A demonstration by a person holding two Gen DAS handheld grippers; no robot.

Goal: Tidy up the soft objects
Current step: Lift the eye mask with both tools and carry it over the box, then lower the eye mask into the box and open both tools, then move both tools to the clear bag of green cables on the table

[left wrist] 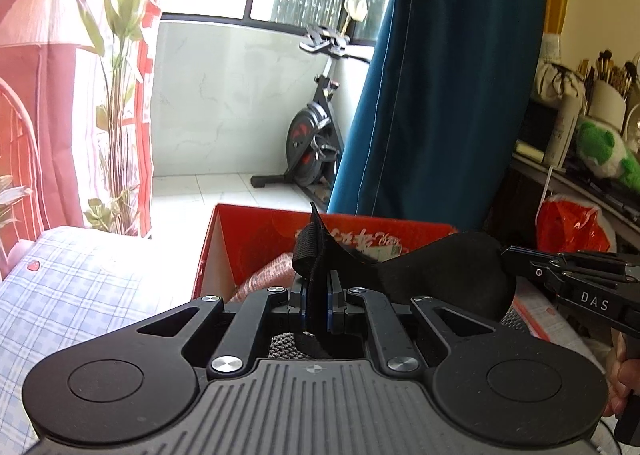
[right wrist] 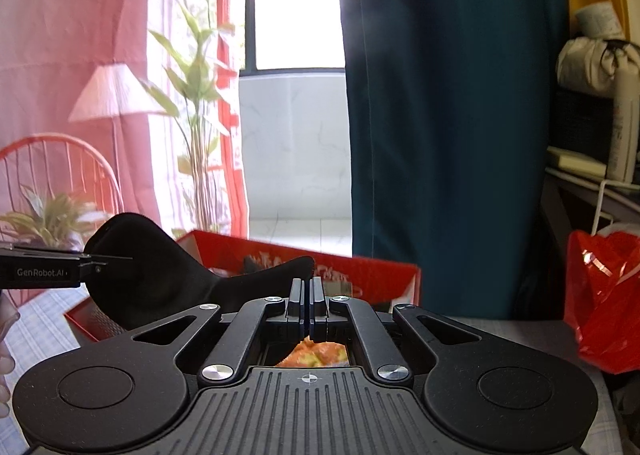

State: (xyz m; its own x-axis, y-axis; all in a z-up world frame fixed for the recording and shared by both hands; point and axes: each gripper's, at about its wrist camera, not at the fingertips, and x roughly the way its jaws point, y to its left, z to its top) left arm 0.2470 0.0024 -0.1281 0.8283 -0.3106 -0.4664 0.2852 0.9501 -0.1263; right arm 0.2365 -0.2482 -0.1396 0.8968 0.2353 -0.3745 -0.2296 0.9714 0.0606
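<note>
A black soft eye mask [left wrist: 448, 267] hangs stretched between both grippers above a red cardboard box [left wrist: 256, 231]. My left gripper [left wrist: 316, 291] is shut on one end of the mask, near its elastic strap [left wrist: 306, 255]. My right gripper [right wrist: 307, 289] is shut on the other end of the mask [right wrist: 160, 275]. The right gripper also shows at the right of the left wrist view [left wrist: 516, 255]. The left gripper shows at the left of the right wrist view [right wrist: 104, 261]. Pink knitted fabric [left wrist: 266, 275] lies in the box.
A blue checked bedsheet [left wrist: 80, 295] lies to the left. A teal curtain [left wrist: 440, 95] hangs behind the box. A red plastic bag [right wrist: 608, 295] and a cluttered shelf with a green plush [left wrist: 600, 147] stand to the right. An exercise bike [left wrist: 312, 135] is on the balcony.
</note>
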